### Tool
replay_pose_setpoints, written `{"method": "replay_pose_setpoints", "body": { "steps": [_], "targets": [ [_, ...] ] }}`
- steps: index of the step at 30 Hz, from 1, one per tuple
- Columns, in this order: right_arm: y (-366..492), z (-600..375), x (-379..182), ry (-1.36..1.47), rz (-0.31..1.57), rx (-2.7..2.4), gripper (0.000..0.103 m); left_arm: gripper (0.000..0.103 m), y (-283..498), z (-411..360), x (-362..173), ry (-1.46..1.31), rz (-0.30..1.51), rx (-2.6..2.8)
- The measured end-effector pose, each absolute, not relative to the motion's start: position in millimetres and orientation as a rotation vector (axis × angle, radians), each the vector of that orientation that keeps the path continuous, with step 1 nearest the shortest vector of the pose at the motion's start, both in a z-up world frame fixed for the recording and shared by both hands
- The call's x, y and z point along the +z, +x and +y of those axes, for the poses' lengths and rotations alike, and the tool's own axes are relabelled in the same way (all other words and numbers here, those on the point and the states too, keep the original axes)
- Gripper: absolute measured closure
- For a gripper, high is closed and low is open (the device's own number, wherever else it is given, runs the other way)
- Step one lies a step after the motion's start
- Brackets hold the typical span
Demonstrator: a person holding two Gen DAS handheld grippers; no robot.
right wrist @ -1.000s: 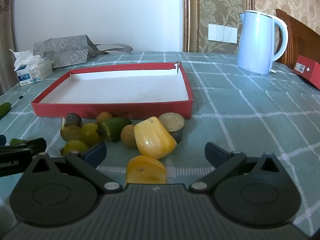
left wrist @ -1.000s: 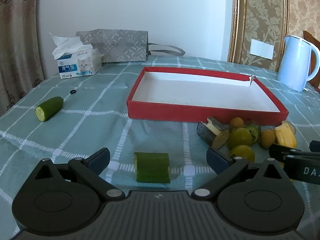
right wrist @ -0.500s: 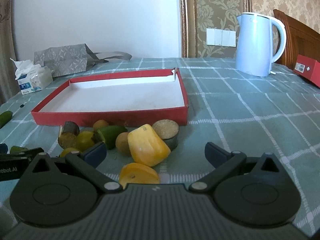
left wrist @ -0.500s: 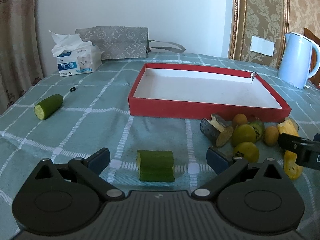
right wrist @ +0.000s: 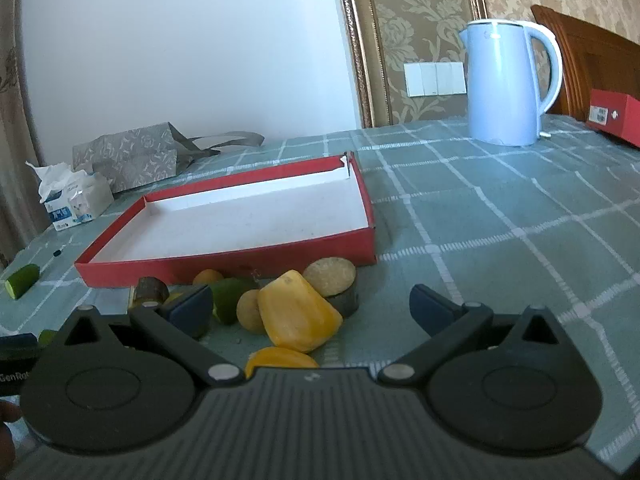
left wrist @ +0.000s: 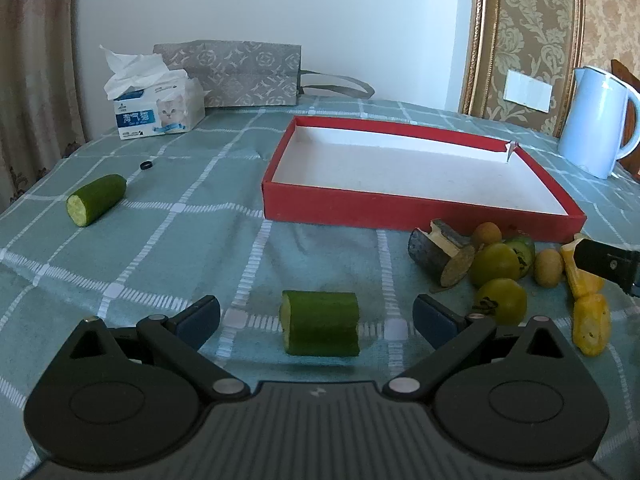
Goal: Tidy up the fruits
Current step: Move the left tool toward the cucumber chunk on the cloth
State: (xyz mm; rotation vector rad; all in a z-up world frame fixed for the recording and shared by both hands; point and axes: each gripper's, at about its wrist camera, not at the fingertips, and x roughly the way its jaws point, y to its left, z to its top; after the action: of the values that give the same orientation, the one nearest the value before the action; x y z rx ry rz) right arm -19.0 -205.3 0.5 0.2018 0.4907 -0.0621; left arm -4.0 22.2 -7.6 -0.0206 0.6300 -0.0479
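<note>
left claw (left wrist: 316, 314) around stubby cucumber chunk (left wrist: 320, 329)

My left claw (left wrist: 316, 316) is matt black plastic with shiny little metal pins, and so is my right claw (right wrist: 310, 304). Under them the tabletop wears a soft green cloth (left wrist: 180, 232) with woven white lines. Right between my left claw's fingers lies a cucumber piece (left wrist: 320, 329) with smooth, waxy skin. Ahead is a red box (left wrist: 416, 216) of matt cardboard, white paper inside. Far to the left, crinkly paper tissues (left wrist: 132, 68) poke from a glossy pack. The kettle (right wrist: 506, 84) far ahead of my right claw looks smooth and slightly shiny. The yellow pepper piece (right wrist: 298, 318) between its fingers shines.
</note>
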Motion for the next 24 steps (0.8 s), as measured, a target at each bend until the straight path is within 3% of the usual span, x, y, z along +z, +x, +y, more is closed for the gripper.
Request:
{"method": "replay_pose_setpoints", "body": {
  "steps": [24],
  "targets": [
    [-16.4,-205.5,-6.3,0.217,0.524,-0.067,0.000,0.000,-0.5,28.6,-10.6,0.018,0.632,-0.061]
  ]
}}
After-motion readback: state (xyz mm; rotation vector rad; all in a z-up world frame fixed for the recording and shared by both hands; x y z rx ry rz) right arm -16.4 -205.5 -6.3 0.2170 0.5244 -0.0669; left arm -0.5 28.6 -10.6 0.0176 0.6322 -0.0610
